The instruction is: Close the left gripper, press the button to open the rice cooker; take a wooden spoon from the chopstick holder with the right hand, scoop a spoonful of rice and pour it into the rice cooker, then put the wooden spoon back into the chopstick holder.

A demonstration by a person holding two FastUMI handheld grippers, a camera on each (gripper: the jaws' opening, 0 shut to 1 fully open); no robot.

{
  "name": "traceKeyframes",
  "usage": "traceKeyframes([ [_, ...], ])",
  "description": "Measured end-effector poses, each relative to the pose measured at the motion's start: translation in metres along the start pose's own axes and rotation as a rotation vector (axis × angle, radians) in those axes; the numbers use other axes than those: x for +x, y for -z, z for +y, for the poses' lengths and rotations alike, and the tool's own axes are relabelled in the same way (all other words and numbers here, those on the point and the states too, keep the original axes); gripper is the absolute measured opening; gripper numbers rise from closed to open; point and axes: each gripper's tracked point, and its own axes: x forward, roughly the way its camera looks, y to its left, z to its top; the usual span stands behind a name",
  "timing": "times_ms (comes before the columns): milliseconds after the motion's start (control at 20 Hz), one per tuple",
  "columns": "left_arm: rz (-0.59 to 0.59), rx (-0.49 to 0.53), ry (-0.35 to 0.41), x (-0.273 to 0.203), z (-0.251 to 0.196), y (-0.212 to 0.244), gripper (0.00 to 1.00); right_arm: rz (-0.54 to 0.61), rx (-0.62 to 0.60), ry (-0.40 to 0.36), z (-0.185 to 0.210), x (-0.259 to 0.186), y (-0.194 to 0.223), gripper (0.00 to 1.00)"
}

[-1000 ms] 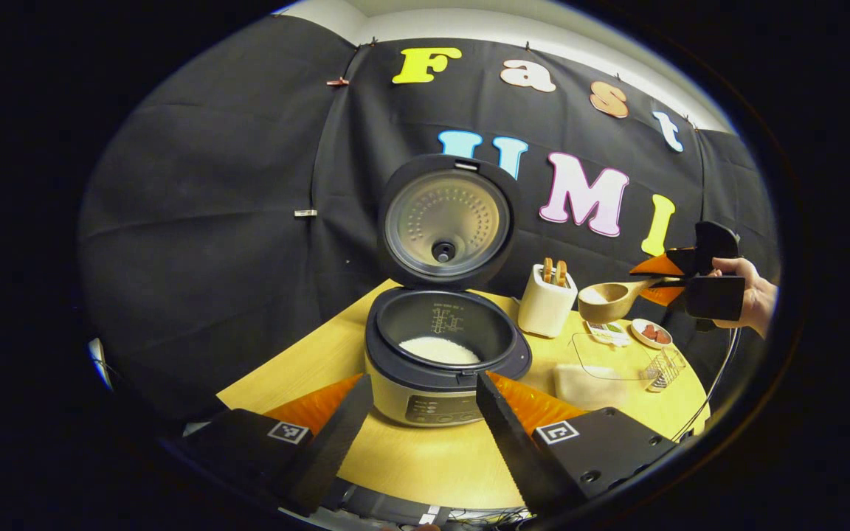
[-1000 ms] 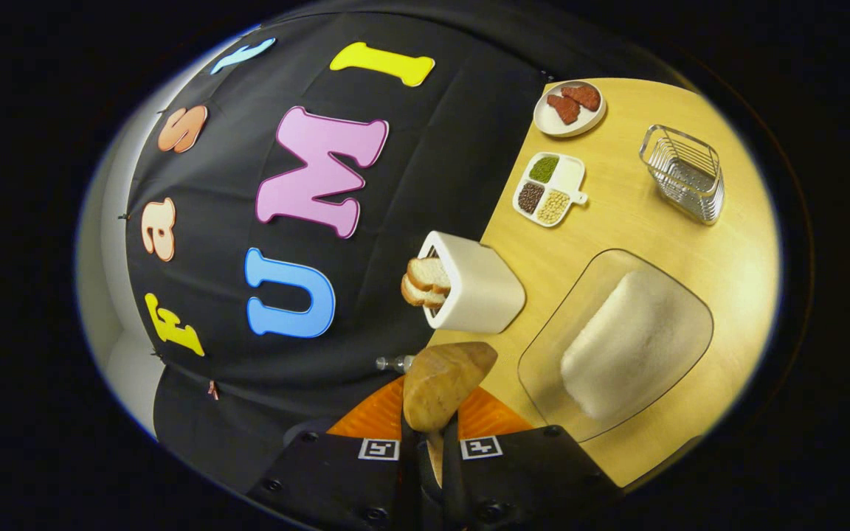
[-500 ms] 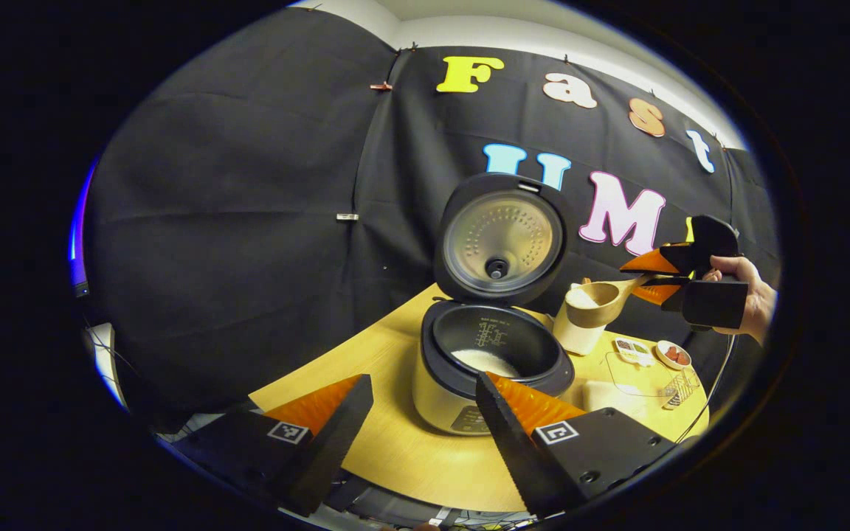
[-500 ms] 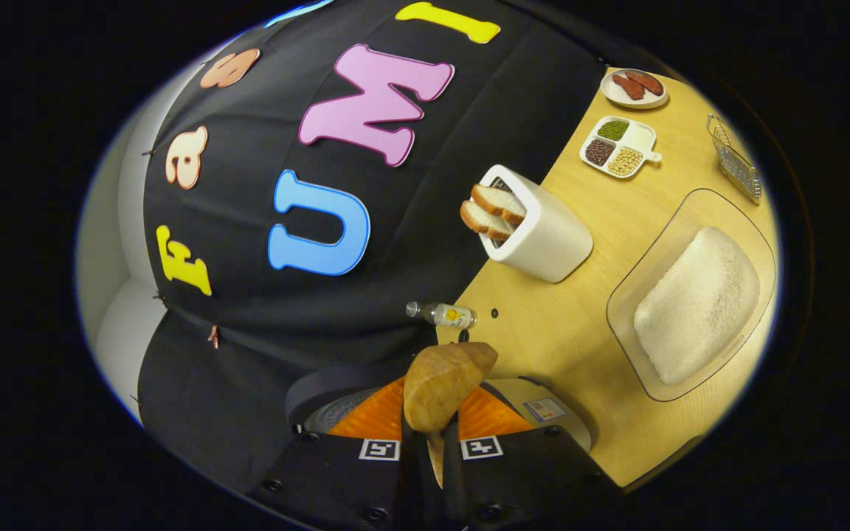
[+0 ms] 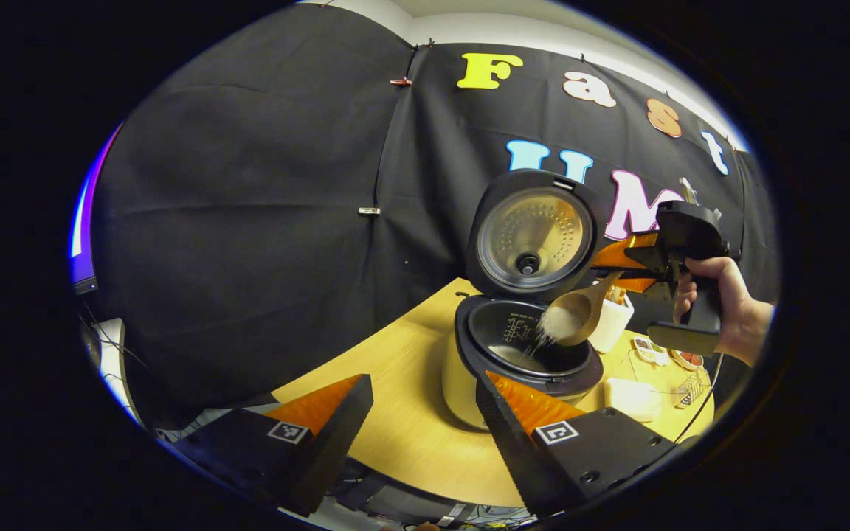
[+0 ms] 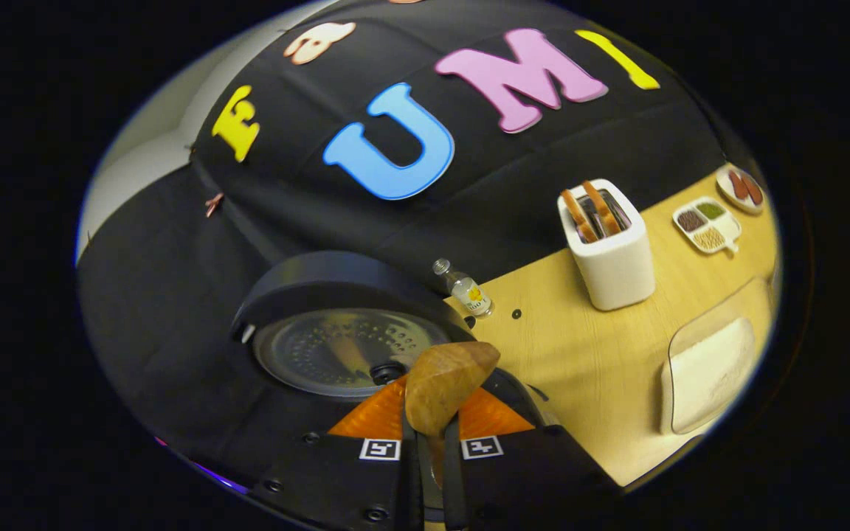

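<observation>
The rice cooker [image 5: 469, 376] stands open with its lid [image 5: 536, 236] upright. Over the inner pot [image 5: 521, 343] the wooden spoon [image 5: 580, 313] is tipped down, and white rice [image 5: 554, 324] spills from it into the pot. My right gripper [image 5: 635, 265], held by a hand [image 5: 727, 310], is shut on the spoon's handle. In the right gripper view the back of the spoon [image 6: 446, 383] rises from my right gripper [image 6: 432, 435], above the lid [image 6: 344, 346]. My left gripper [image 5: 421, 413] is open and empty, in front of the cooker.
The white chopstick holder [image 6: 608, 247] with wooden pieces stands right of the cooker. A glass tray of rice [image 6: 709, 369], a divided dish [image 6: 709, 225], a small plate [image 6: 741, 188] and a little bottle [image 6: 467, 289] share the wooden table [image 6: 580, 369].
My right gripper carried the spoon from beside the holder to above the pot and rolled it, so rice now pours out. The left gripper view swung left and stays open.
</observation>
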Motion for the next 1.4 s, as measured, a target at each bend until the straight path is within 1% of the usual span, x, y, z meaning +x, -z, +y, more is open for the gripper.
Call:
traceKeyframes([
  [50,0.000,0.001,-0.004,0.000,0.002,0.000,0.93,-0.007,-0.075,-0.010,0.006,0.004,0.002,0.15],
  [100,0.002,0.001,-0.007,-0.001,0.004,0.000,0.96,-0.011,-0.138,-0.024,0.014,0.008,0.006,0.15],
  [300,0.005,-0.003,-0.020,-0.004,0.009,0.002,0.96,0.001,-0.336,-0.089,0.039,0.013,0.025,0.15],
  [350,0.005,-0.001,-0.023,-0.004,0.009,0.002,0.93,-0.001,-0.392,-0.104,0.044,0.013,0.028,0.15],
  [400,0.005,-0.001,-0.025,-0.005,0.009,0.003,0.96,0.000,-0.443,-0.121,0.048,0.013,0.034,0.15],
  [650,-0.001,0.012,-0.044,-0.006,0.014,0.000,0.96,0.012,-0.641,-0.195,0.056,0.013,0.054,0.15],
  [800,-0.001,0.011,-0.055,-0.008,0.017,-0.001,0.96,0.020,-0.806,-0.266,0.068,0.009,0.075,0.15],
  [900,-0.005,0.016,-0.063,-0.009,0.017,-0.002,0.96,0.037,-0.874,-0.292,0.070,0.005,0.090,0.15],
  [1000,-0.008,0.024,-0.069,-0.012,0.016,-0.003,0.96,0.055,-0.877,-0.312,0.073,0.002,0.099,0.15],
  [1150,-0.007,0.032,-0.071,-0.016,0.011,-0.004,0.96,0.033,-0.840,-0.311,0.076,-0.003,0.089,0.15],
  [1250,-0.014,0.041,-0.069,-0.020,0.006,-0.006,0.96,0.015,-0.766,-0.301,0.073,-0.006,0.075,0.15],
  [1400,-0.029,0.028,-0.071,-0.027,-0.002,-0.010,0.96,-0.017,-0.642,-0.275,0.067,-0.015,0.042,0.15],
])
